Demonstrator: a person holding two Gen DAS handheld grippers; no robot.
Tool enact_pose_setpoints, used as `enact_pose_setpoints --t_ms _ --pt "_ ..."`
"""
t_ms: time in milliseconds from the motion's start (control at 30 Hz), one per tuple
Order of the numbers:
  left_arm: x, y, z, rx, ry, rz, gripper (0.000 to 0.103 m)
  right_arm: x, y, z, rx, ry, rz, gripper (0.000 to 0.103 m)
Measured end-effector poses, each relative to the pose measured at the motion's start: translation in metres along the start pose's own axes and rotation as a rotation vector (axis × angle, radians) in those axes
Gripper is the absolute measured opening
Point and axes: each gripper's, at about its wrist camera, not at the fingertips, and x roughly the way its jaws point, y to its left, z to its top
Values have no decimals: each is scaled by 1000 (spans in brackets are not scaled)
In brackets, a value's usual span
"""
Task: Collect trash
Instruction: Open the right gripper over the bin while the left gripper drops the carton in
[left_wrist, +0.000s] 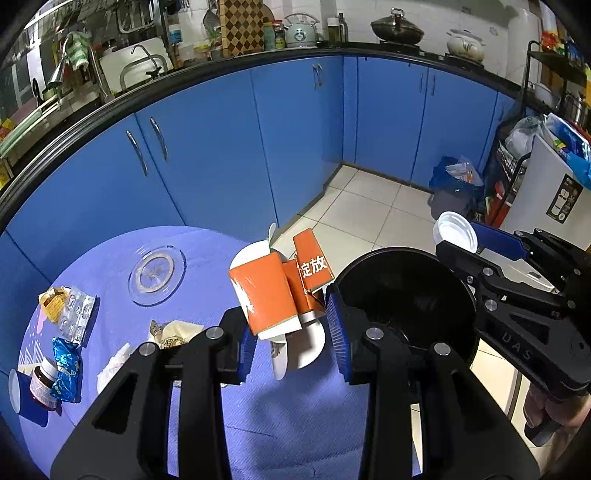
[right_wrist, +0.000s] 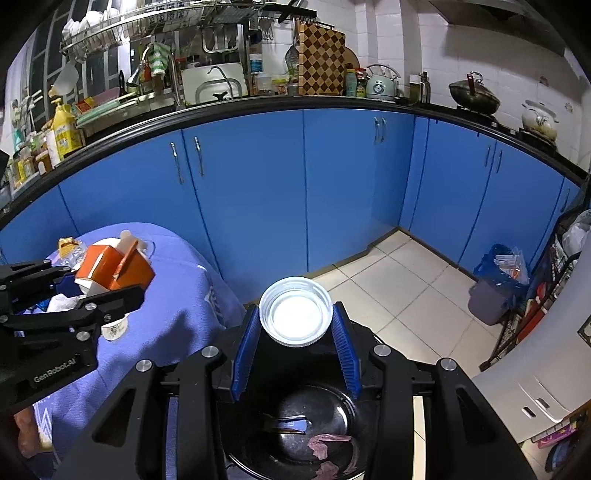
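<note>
1. The left gripper (left_wrist: 293, 332) pinches a crushed orange carton (left_wrist: 271, 295) between its blue pads, with a white paper cup (left_wrist: 306, 347) caught in the same bundle; the carton hangs at the edge of the table, just beside the rim of the black bin (left_wrist: 406, 295).
2. The right gripper (right_wrist: 295, 347) is clamped on a white plastic lid (right_wrist: 295, 314), one blue pad against each side of its rim, and holds it above the bin.
3. The right wrist view looks straight down into the bin: a shiny dark bottom holding a pinkish crumpled scrap (right_wrist: 325, 445) and a thin strip of wrapper (right_wrist: 288, 424). The left wrist view shows only the bin's dark inside.
4. The left wrist view alone shows what is left on the table: a blister pack (left_wrist: 75, 314), a yellow snack wrapper (left_wrist: 53, 301), a blue foil wrapper (left_wrist: 66, 365), a small brown bottle (left_wrist: 42, 382), crumpled tissue (left_wrist: 114, 365), a cream wrapper (left_wrist: 173, 332) and a clear glass plate (left_wrist: 157, 275).
5. The table wears a lilac cloth (left_wrist: 288, 413).
6. Behind run blue kitchen cabinets (right_wrist: 258, 184) under a black counter crowded with a kettle, a wok and a checkered board; the floor is pale tile (right_wrist: 399, 280), with a blue-bagged waste bin (right_wrist: 495, 288) in the corner.
</note>
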Motion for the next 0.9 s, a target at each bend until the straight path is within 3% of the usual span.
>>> enact_pose_setpoints --t_ms 33,67,100,167,900 --pt "0 0 0 0 -1 0 36 -1 0 0 -2 -5 -8 41" --pt "0 -1 0 1 -1 0 36 -1 1 0 -7 -9 -22 50" --pt "0 -1 0 1 0 -1 36 -2 1 0 -8 -11 -34 71" --pt "0 -1 0 1 0 -5 36 -6 0 -1 -3 -39 -57 81" --pt "0 -47 30 79 -44 -52 38 -20 -39 -16 72 -37 -139 82"
